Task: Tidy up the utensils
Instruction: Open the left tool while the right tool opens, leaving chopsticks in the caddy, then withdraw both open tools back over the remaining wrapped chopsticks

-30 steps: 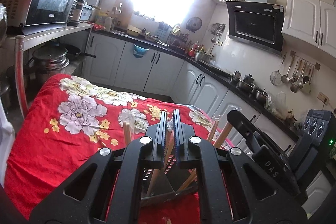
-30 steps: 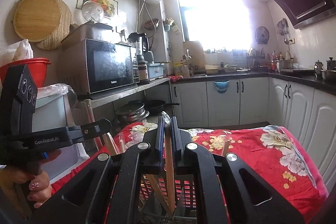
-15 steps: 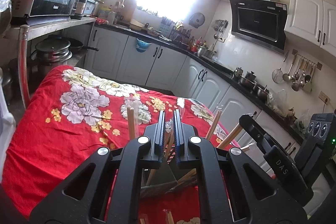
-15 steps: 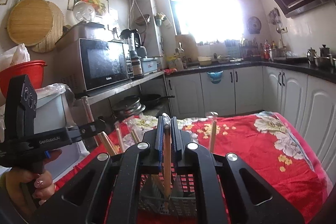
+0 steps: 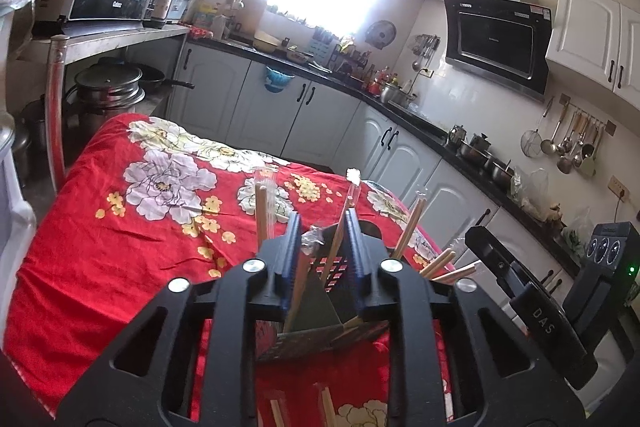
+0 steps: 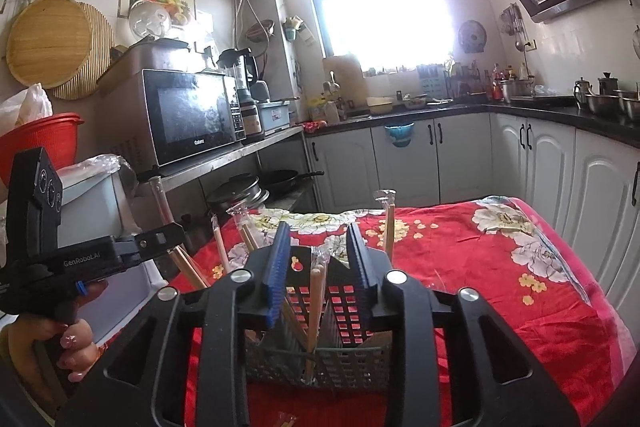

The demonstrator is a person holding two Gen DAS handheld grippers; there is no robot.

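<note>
Item 1, holder (image 6: pixel 340 311): black perforated utensil basket with compartments, standing on the red floral cloth (image 5: pixel 100 247) of the kitchen table, directly under both grippers.

Item 2, chopsticks (image 6: pixel 316 303): wooden, several in clear sleeves. Most stand or lean in the holder; 1 wrapped pair (image 5: pixel 340 227) rises between the left fingers, 1 stands between the right fingers. A few more (image 5: pixel 324 403) lie loose on the cloth at the near edge.

Item 3, left gripper (image 5: pixel 322 251): poised over the holder, jaws spread, nothing pinched; whether a stick touches a pad cannot be told.

Item 4, right gripper (image 6: pixel 318 259): likewise over the holder, jaws spread, the stick between them standing free.

Step in hand, by judgement: release of chopsticks into the holder, both sides.

Next move, by judgement: lift both grippers straight up clear of the upright tips, then reach for the loose sticks on the cloth. Risk: snagging a sleeve and tipping the holder.
</note>
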